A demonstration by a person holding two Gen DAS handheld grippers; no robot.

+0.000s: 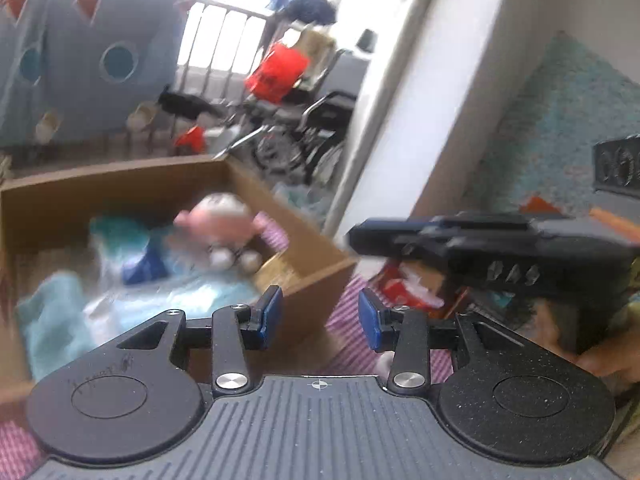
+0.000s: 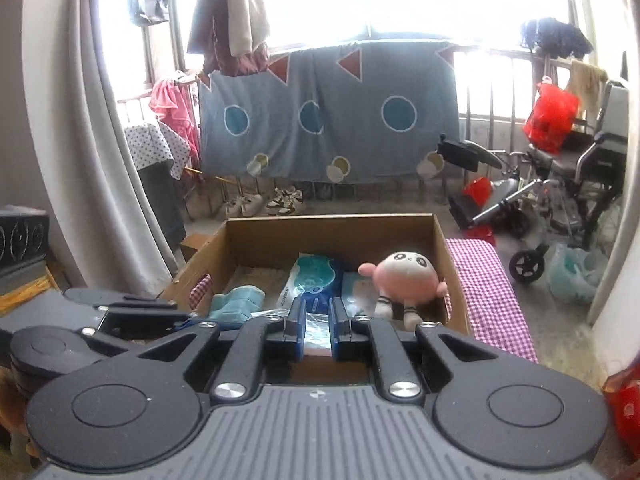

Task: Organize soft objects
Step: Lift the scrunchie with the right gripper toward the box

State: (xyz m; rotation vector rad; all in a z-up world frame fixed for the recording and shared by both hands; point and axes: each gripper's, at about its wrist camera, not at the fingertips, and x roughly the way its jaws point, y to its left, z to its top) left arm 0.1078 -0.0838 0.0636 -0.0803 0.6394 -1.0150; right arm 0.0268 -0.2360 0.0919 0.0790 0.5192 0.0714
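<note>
An open cardboard box (image 2: pixel 332 222) holds a pink round plush (image 2: pixel 404 280), blue tissue packs (image 2: pixel 316 280) and a teal cloth (image 2: pixel 236 304). My right gripper (image 2: pixel 319 332) hovers over the box's near edge. Its blue pads stand a narrow gap apart with nothing between them. The left wrist view is blurred and shows the same box (image 1: pixel 120 184), the plush (image 1: pixel 220 216) and a teal cloth (image 1: pixel 52 320). My left gripper (image 1: pixel 320 318) hangs above the box's near right corner, open and empty. The right gripper (image 1: pixel 356 236) reaches in from the right, side-on.
The box rests on a pink checkered cloth (image 2: pixel 488 292). Beyond it a blue blanket (image 2: pixel 328 120) hangs on a railing, with shoes (image 2: pixel 264 204) below. A wheelchair (image 2: pixel 560 184) with a red bag (image 2: pixel 550 118) stands at the right. At the left hangs a grey curtain (image 2: pixel 80 160).
</note>
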